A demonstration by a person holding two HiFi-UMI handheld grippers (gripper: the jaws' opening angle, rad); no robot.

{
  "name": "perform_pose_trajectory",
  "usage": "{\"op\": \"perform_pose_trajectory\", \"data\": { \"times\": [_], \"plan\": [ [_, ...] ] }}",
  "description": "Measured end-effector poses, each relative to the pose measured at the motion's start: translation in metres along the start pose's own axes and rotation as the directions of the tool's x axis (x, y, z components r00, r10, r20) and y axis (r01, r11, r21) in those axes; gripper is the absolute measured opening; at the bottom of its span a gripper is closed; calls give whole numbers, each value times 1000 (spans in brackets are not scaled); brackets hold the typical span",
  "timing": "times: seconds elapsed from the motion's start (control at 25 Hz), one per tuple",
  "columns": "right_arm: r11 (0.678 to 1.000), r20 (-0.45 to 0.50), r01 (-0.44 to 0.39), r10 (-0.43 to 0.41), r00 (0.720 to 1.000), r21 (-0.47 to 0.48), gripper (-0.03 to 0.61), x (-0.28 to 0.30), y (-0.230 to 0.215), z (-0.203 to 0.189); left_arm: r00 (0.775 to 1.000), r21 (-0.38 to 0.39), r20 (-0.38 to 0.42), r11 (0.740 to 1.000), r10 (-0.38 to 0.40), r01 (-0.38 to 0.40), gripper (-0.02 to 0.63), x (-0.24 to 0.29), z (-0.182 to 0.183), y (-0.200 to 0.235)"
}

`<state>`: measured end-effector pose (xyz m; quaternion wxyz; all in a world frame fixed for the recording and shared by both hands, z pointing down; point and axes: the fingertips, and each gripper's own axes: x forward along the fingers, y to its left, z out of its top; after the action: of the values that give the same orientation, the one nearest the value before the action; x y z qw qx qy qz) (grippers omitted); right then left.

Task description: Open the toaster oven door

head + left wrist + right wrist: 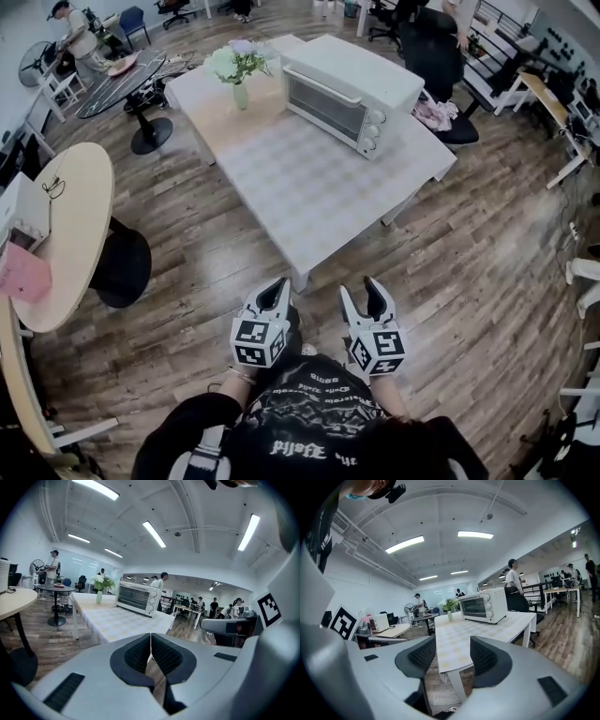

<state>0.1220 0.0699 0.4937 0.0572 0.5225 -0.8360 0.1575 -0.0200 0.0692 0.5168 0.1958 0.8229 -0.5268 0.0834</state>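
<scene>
A white toaster oven (349,93) stands at the far right of a white table (309,187), its glass door shut and three knobs on its right side. It also shows in the left gripper view as the toaster oven (136,598) and in the right gripper view as the toaster oven (483,604). Both grippers are held close to the person's body, well short of the table's near corner. The left gripper (277,292) has its jaws pressed together with nothing between them. The right gripper (365,298) stands open and empty.
A vase of flowers (238,67) stands at the table's far left. A round beige table (70,225) lies to the left, a black round table (120,84) beyond it. An office chair (441,66) sits behind the oven. Several people stand or sit around the room.
</scene>
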Motion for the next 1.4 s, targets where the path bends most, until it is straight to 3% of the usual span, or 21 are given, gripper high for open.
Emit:
{"op": "perform_pose_trajectory", "data": {
  "times": [0.68,1.04,1.4],
  "plan": [
    [988,38,136,-140,989,78,213,198,-59,74,997,39,7,996,-76,76,20,187,96,136],
    [973,78,193,-203,976,123,204,245,-94,101,993,99,34,989,-111,107,20,245,141,160],
    [982,66,126,-137,988,144,199,280,-126,136,998,82,53,996,-42,38,20,262,165,157]
  ]
}}
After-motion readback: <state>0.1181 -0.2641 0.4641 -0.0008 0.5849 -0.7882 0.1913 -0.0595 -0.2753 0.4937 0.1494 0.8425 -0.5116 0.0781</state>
